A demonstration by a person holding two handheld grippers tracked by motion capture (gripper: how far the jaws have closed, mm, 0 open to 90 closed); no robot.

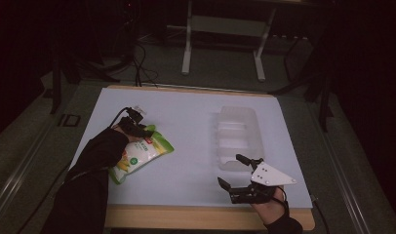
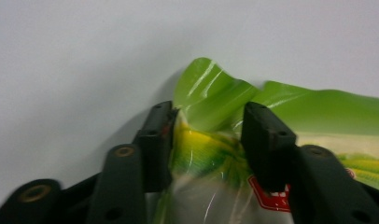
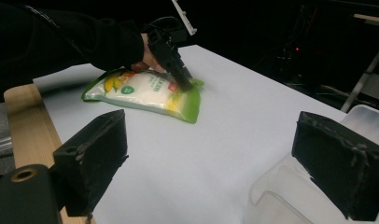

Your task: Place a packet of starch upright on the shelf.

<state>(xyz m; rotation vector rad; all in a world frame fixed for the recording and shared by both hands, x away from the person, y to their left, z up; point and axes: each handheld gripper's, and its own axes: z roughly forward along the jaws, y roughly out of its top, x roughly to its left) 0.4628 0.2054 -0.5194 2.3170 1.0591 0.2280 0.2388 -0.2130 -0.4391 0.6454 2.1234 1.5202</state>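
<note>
High view: snack bag (image 1: 141, 155) flat on left part of white table (image 1: 186, 122), long axis slanting from near-left to far-right, green end far. Left claw (image 1: 137, 127) pinching its green upper corner, jaws pressed into crinkled film. Right claw (image 1: 233, 171) spread wide, near clear plastic tray (image 1: 237, 134).

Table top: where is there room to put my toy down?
The widest bare patch of the table lies in the middle, between the green snack pouch and the clear plastic bin. The far strip behind the pouch is free too. It is crowded at the pouch, where the left gripper works.
</note>
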